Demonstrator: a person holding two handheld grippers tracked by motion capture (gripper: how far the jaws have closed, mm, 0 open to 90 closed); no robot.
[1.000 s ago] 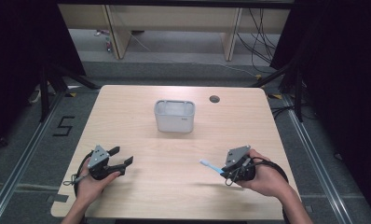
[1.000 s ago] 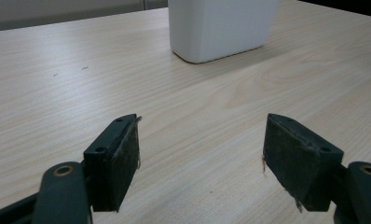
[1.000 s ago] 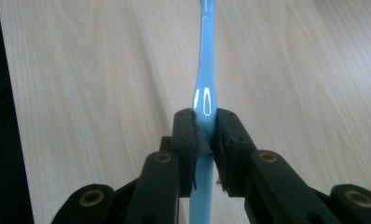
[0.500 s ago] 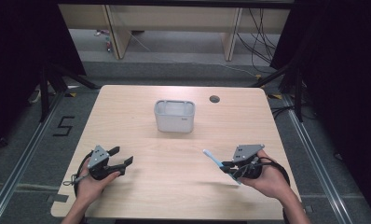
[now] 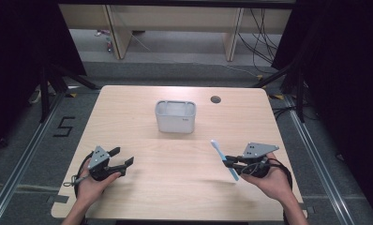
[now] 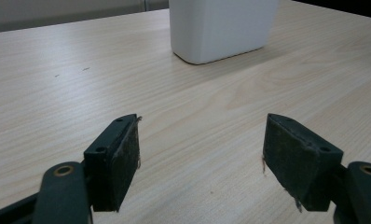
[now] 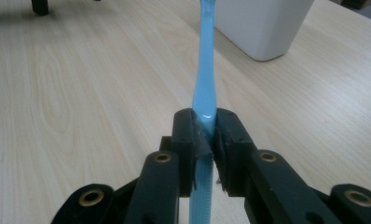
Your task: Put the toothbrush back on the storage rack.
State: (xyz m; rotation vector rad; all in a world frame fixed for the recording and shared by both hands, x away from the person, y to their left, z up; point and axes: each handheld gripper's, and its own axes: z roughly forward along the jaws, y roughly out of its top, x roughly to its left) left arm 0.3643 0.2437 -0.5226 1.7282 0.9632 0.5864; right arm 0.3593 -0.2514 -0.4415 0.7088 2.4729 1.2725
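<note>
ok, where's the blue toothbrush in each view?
High view: the blue toothbrush is right of centre, clamped in the right gripper, head end toward the white container.
Left gripper view: not in it; open jaws over the bare table, white container at top.
Right gripper view: centre, handle running up from between the shut jaws.
Shared landmark: the white container.

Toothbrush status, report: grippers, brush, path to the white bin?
Right gripper shut on blue toothbrush, off the table. Left gripper open, empty. White bin upright; nothing between.
</note>
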